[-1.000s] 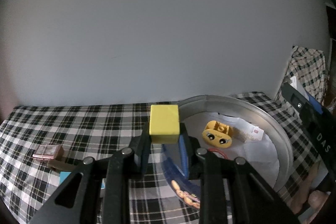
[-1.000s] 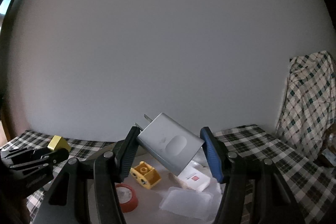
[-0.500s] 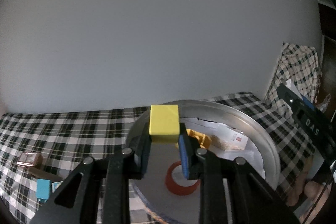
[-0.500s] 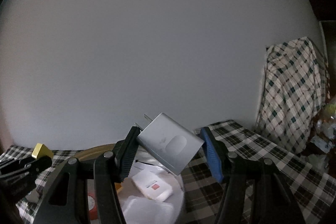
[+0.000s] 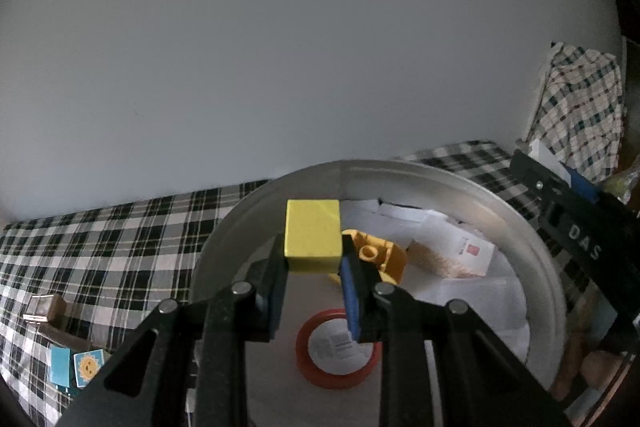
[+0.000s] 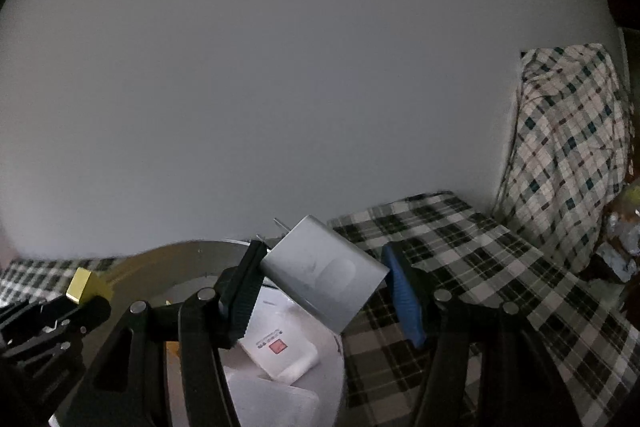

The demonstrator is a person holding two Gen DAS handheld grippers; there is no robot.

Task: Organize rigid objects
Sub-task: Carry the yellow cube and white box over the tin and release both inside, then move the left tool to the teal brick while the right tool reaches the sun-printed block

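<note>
My left gripper (image 5: 313,259) is shut on a yellow block (image 5: 312,234) and holds it above the round metal tray (image 5: 532,243). My right gripper (image 6: 324,291) is shut on a grey wall charger (image 6: 324,283), tilted, with its prongs pointing up and left, above the tray's right rim (image 6: 160,255). The left gripper with the yellow block (image 6: 82,283) shows at the left of the right wrist view. The right gripper's body (image 5: 576,227) shows at the right of the left wrist view.
In the tray lie a red tape roll (image 5: 336,347), an orange toy brick (image 5: 380,257), a white packet with a red square (image 5: 460,247) and clear plastic bags (image 5: 472,299). On the plaid cloth (image 5: 100,247) at left lie sun-picture cards (image 5: 76,367) and a small pink case (image 5: 40,307).
The left gripper carried the yellow block right, over the tray. The right gripper with the charger moved right toward the tray's right rim.
</note>
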